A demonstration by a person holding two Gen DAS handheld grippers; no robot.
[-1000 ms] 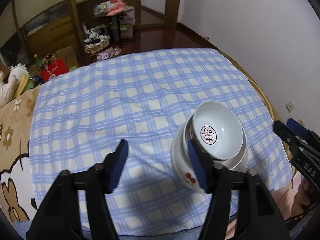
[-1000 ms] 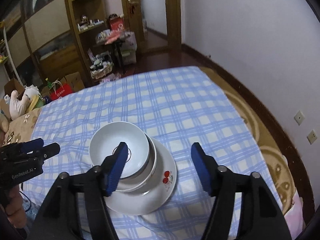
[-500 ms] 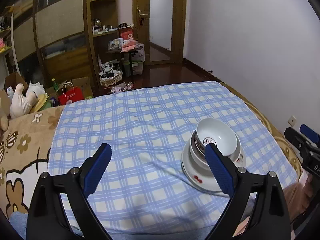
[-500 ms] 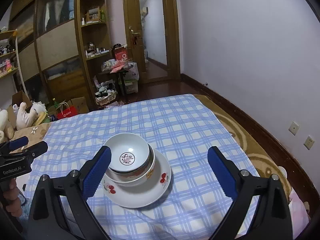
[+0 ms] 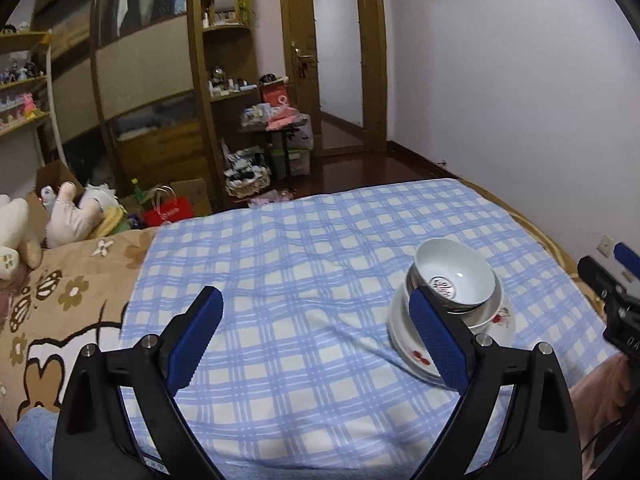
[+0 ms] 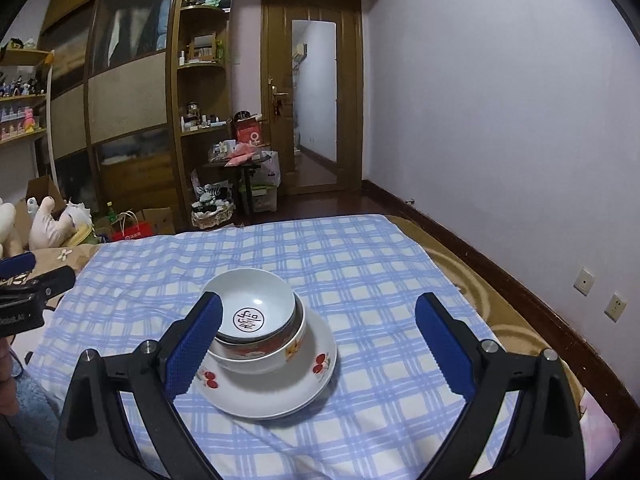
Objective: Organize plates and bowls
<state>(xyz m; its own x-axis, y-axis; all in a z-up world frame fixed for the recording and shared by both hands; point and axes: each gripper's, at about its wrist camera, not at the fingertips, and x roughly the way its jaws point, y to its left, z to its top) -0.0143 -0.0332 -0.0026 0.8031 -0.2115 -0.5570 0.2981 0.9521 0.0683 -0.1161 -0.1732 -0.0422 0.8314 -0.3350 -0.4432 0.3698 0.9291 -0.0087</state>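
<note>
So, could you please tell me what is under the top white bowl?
The top white bowl nests in a second bowl, which sits on cherry-patterned plates. The lower bowl's inside is covered.

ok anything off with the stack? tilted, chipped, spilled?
The top bowl sits tilted and off-centre in the bowl beneath, leaning toward the left gripper's side. The stack rests on a plate over soft checked bedding. No chips or spills visible.
</note>
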